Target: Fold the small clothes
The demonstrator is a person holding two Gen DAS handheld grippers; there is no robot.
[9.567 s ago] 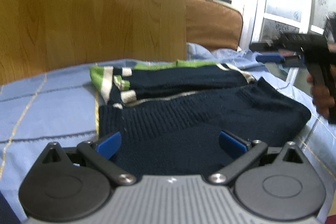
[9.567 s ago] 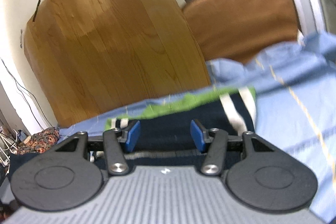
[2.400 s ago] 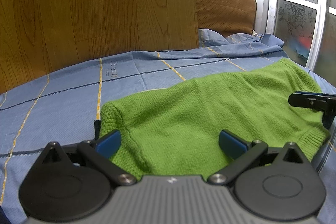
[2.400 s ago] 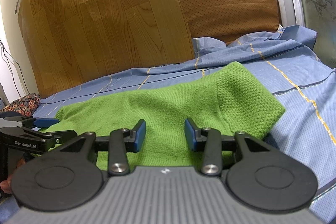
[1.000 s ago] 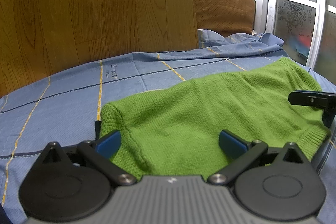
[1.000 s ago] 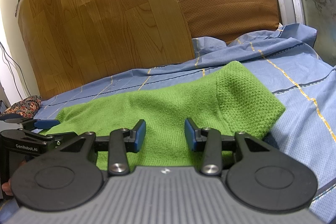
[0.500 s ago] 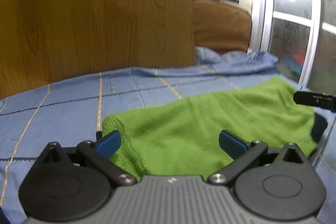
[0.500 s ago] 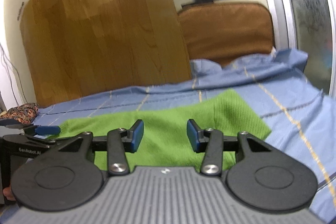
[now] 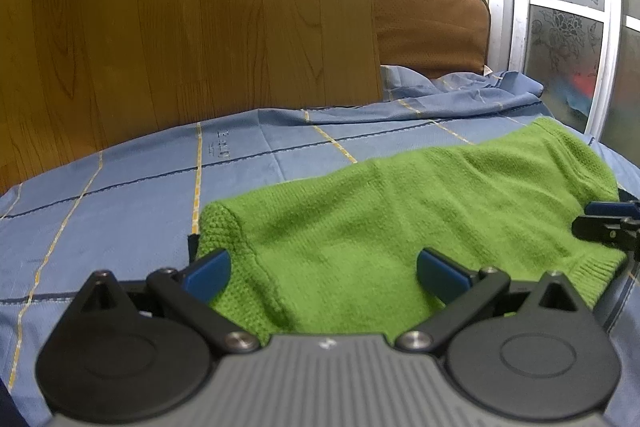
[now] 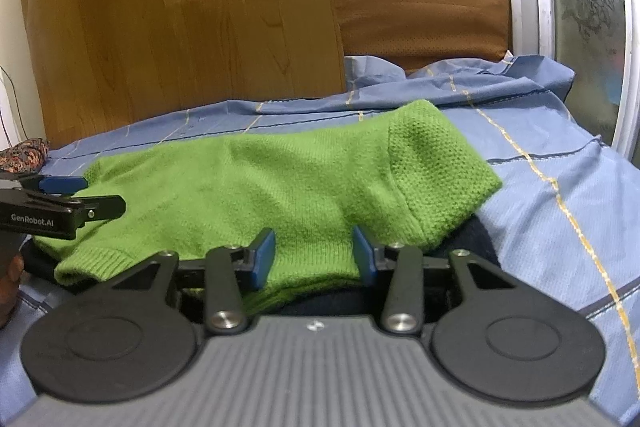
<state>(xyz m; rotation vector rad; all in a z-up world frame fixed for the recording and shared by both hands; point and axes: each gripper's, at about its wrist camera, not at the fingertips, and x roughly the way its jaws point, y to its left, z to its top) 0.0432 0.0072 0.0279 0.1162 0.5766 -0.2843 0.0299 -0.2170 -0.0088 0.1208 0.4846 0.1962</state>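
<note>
A bright green knitted sweater (image 9: 404, 223) lies folded into a long flat band across a blue bedsheet with thin yellow and dark grid lines (image 9: 132, 183); a sliver of dark navy fabric (image 10: 476, 239) shows beneath its near edge, at the right end in the right wrist view. The left gripper (image 9: 322, 269), black with blue finger pads, sits low at the near edge of the sweater, its jaws spread wide with the knit lying between them but not pinched; one blue pad (image 9: 206, 273) is close beside the sweater's folded left corner. The right gripper (image 10: 314, 255) is also parted, more narrowly, its blue pads either side of the sweater's near hem; no cloth is clamped. Each gripper appears at the edge of the other's view, at opposite ends of the sweater. Behind the bed stands a large sheet of wood-grain board (image 9: 180, 11) and a brown padded cushion (image 10: 416, 7) against a pale wall; a frosted patterned window (image 9: 568, 39) is at the right.
</note>
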